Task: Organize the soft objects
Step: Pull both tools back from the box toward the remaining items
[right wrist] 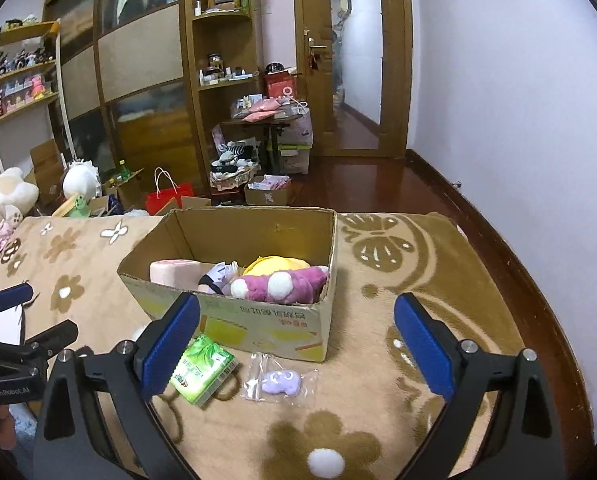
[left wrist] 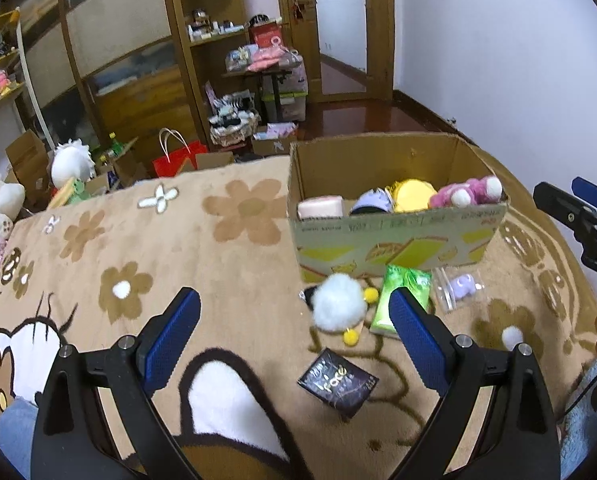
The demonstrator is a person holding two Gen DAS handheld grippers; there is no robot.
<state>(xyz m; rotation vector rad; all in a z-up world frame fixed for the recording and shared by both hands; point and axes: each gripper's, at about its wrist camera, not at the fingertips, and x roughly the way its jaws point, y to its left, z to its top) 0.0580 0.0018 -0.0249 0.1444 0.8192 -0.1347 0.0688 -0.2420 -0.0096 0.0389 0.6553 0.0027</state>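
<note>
Cardboard is the gathering point: the open box (right wrist: 234, 312) sits on the flower-patterned blanket (right wrist: 398, 280), and it already holds a pink plush (right wrist: 294, 284) with white pom-poms, a yellow plush (right wrist: 276, 264), a lilac-and-white one (right wrist: 218, 276) and a pale pink block (right wrist: 174, 270). They lie loose against the near wall, probably dropped in from above.

Your right hand-held gripper (right wrist: 296, 344) stands wide with nothing between its blue pads (right wrist: 170, 352); in its own view the box is at 12 o'clock, straight ahead. Your left hand-held gripper (left wrist: 294, 340) is also spread wide and empty.

What remains for you lies outside the box, on the blanket near its front wall. From the left wrist view, the white fluffy toy (left wrist: 338, 308) with yellow pom-poms is between the open fingers at about 1 o'clock, so it looks the likeliest next pick. Beside it lies the green tissue pack (right wrist: 202, 372), and at 2 o'clock the small purple plush in its clear bag (right wrist: 280, 380). A dark carton (left wrist: 338, 384) lies nearer you; it looks stiff, so I judge it is not meant for the box.
</note>
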